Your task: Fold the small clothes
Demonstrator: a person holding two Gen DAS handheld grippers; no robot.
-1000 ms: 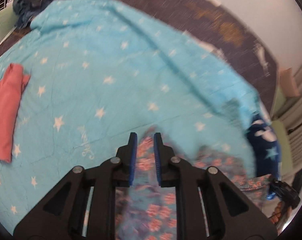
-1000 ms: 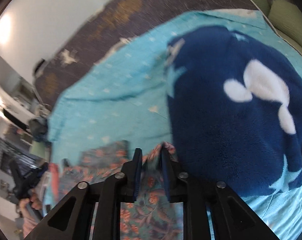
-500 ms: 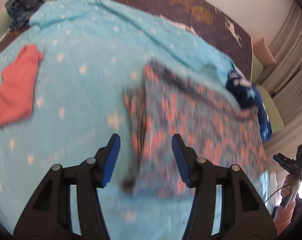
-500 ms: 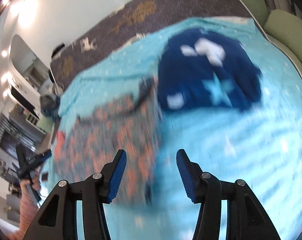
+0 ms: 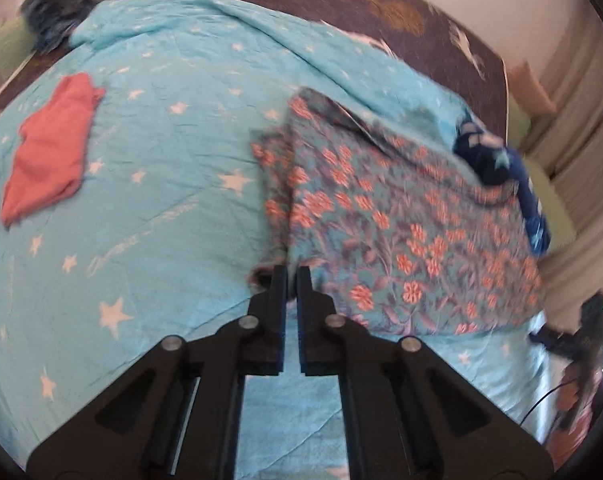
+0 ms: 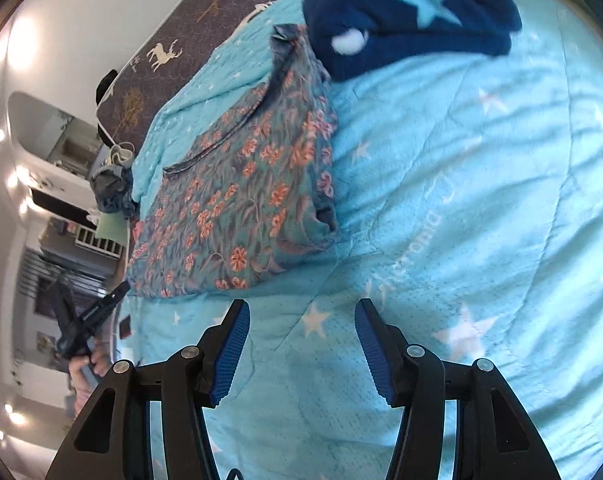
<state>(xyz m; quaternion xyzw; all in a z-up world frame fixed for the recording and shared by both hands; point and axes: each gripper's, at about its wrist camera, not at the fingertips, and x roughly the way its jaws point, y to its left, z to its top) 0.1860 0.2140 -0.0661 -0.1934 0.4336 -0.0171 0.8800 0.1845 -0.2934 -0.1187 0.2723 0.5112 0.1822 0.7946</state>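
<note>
Bedspread [image 5: 149,208], turquoise with white stars, fills both views and carries every garment. In the left wrist view the left gripper [image 5: 292,276] sits at 6 o'clock, its jaws just closed and pressed together with nothing between them; the tips lie just beside the near left corner of the floral garment [image 5: 401,220], and contact cannot be judged. That garment spreads flat toward 3 o'clock. Only this view shows the coral garment [image 5: 49,148] at 9 o'clock, well apart from the rest. A navy star-print garment [image 5: 497,160] lies at 2 o'clock, touching the floral garment's far edge, and the other gripper appears at 4 o'clock.

In the right wrist view the right gripper [image 6: 301,316] stands spread at 6 o'clock above bare bedspread [image 6: 481,200]; its jaws have just been opening and nothing is between them. The floral garment [image 6: 241,200] lies at 10 o'clock, the navy garment [image 6: 413,12] at 12 o'clock. Only this view shows the hand [image 6: 85,368] holding the left gripper, at 8 o'clock, and a dark pile of clothes [image 6: 113,192] at 9 o'clock.
</note>
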